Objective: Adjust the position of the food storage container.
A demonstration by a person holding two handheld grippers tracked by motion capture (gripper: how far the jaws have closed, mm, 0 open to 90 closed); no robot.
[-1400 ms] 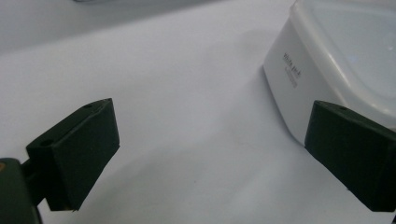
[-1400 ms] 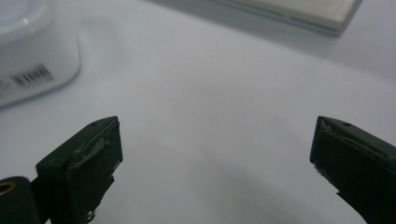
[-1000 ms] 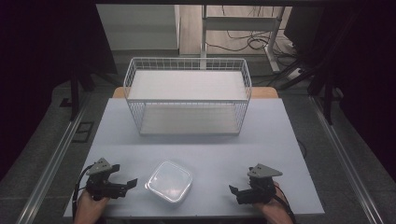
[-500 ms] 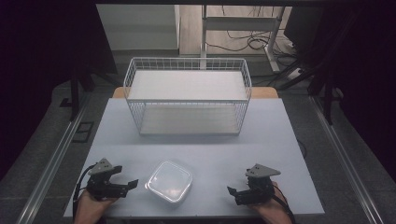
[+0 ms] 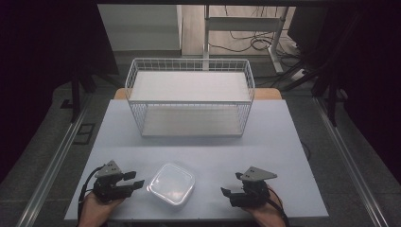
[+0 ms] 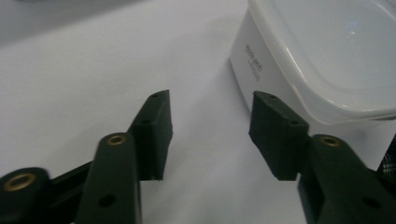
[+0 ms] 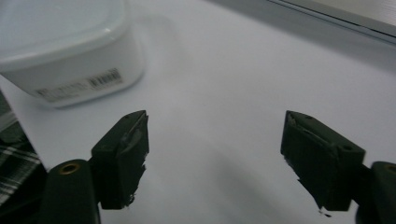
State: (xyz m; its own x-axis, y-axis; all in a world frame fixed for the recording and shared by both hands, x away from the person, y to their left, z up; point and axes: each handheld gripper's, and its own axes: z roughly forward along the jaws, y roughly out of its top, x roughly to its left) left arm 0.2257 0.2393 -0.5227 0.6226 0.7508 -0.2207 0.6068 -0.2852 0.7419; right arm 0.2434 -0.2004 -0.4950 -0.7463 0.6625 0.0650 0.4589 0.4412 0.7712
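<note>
Left gripper [image 5: 133,178]: lower left of the high view, held in a hand [image 5: 97,208], jaws spread, empty, tips just beside the container's near-left wall; in the left gripper view [image 6: 210,133], one jaw close to that wall, apparently not touching.

Right gripper [image 5: 228,193]: lower right of the high view, held in a hand [image 5: 267,215], jaws spread wide, empty, set apart from the container; in the right gripper view [image 7: 215,149], bare table between the jaws.

Container [image 5: 172,183]: lower centre of the high view, between the two grippers; white, translucent, squarish, rounded corners, lid on; flat on the table [image 5: 283,142]. Label on side wall, upper left of the right gripper view [image 7: 79,84].

Wire basket [image 5: 190,97]: upper centre of the high view, white, on the far half of the table, well apart from the container.

Risk, judged: smooth rounded walls, light body; one-sided push from the left jaw likely to skid or spin it on the slick tabletop. Pinch on the lid rim alone likely to pop the lid or drop the body.
</note>
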